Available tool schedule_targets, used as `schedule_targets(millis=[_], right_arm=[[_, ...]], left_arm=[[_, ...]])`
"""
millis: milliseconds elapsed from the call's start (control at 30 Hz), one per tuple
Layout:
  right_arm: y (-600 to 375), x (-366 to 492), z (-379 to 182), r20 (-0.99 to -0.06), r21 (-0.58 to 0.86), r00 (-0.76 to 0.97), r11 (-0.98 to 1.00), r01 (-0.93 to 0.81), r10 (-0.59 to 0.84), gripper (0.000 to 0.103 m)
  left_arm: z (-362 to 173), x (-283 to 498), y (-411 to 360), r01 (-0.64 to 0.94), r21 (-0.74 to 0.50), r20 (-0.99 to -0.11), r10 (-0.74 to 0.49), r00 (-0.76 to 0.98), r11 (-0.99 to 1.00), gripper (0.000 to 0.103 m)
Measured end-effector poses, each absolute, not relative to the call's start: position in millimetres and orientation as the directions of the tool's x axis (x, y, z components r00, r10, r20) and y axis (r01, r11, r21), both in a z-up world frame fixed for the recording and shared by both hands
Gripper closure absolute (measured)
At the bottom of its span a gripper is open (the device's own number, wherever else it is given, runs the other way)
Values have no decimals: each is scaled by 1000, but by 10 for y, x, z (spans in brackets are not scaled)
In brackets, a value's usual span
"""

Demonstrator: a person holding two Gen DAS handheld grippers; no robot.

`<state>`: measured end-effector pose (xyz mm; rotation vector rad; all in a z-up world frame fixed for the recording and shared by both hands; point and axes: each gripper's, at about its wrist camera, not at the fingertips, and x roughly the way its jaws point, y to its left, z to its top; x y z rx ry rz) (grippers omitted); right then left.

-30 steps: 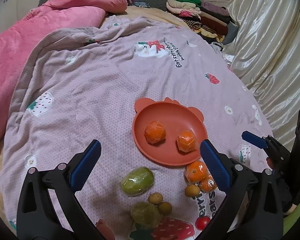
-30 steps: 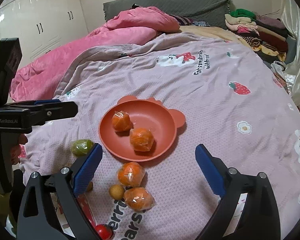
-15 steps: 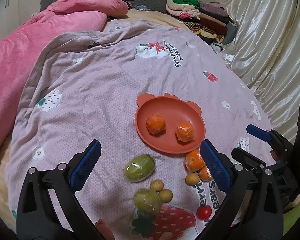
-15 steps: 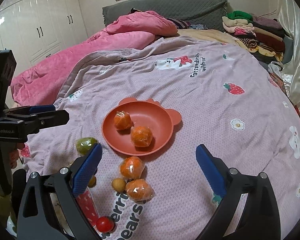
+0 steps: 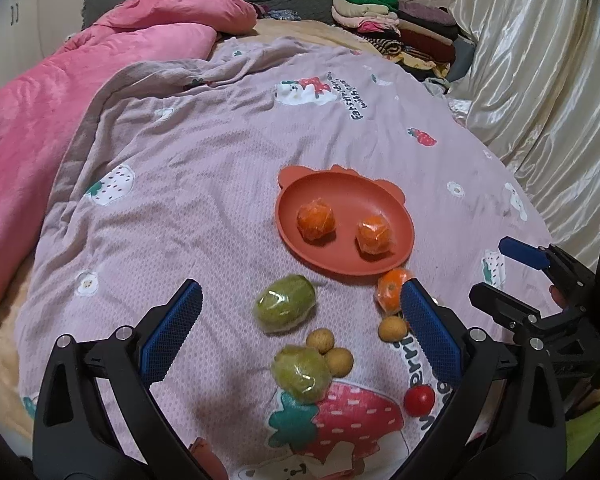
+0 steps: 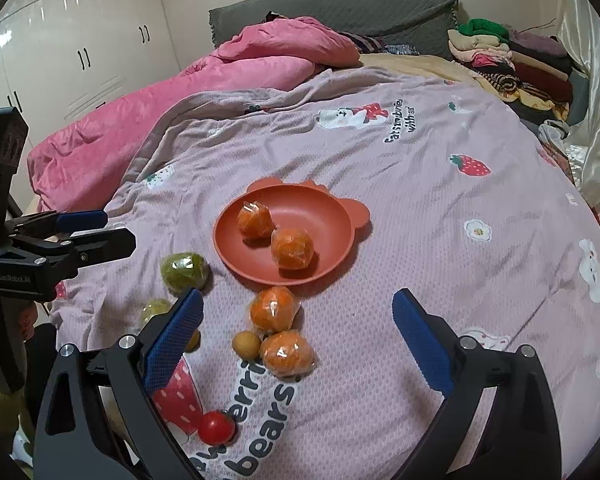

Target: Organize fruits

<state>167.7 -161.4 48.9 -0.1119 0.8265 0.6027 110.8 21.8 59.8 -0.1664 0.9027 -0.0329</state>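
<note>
Oranges (image 5: 316,220), two wrapped, already sit in the orange plate (image 5: 300,192) ahead of my left tool (image 5: 300,332), which hangs released above the green fruits (image 5: 285,307).

From my right tool (image 6: 296,340), also released and empty, two more wrapped oranges (image 6: 274,309) lie between its fingers, handiest to take next.

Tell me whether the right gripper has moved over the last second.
Yes. The right gripper has pulled back toward the person: in its view the plate sits further from the fingers, and the tomato has come fully into view.
</note>
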Motion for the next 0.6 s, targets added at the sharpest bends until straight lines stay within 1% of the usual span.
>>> schedule_targets(millis=[600], right_arm=[[-1630,1463,437,-733,126,507,822,-555,454,8]], left_arm=[[402,828,130,-35,-148,-802,-99,590,988,10]])
